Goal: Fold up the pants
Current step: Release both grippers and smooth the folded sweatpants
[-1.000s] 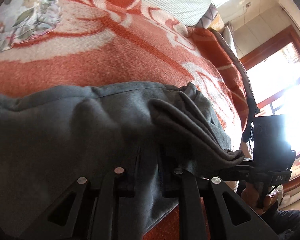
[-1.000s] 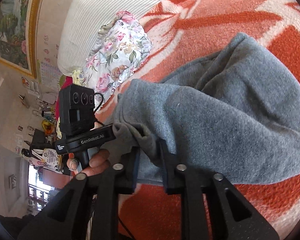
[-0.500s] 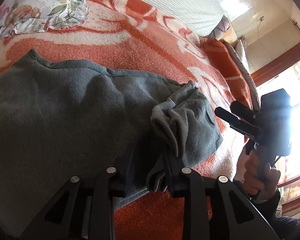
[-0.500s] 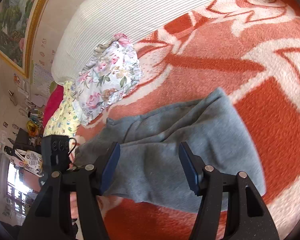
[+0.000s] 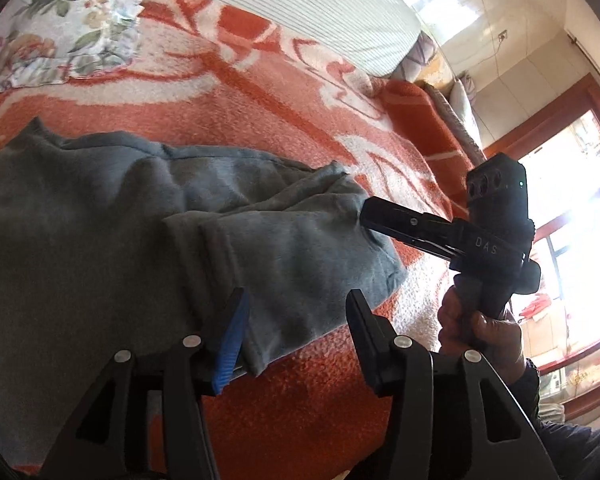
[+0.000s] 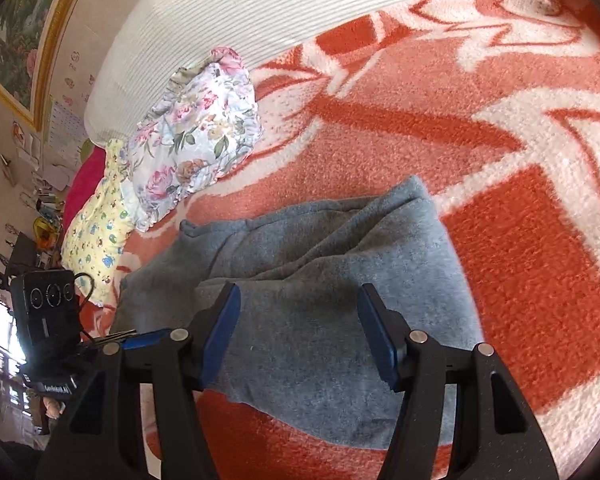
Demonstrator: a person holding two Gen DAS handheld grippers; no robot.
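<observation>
Pants (image 6: 320,280) folded on orange blanket (image 6: 520,260), left gripper (image 5: 296,328) just opening wide, right gripper (image 6: 300,320) wide, both empty

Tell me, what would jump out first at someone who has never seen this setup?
The bright orange and white blanket fills both views, with grey pants lying folded in a heap on it. Two black hand-held grippers hover over the pants, the left gripper and right gripper, both open with nothing pinched. A floral pillow lies beyond the pants, by a striped white bolster.
</observation>
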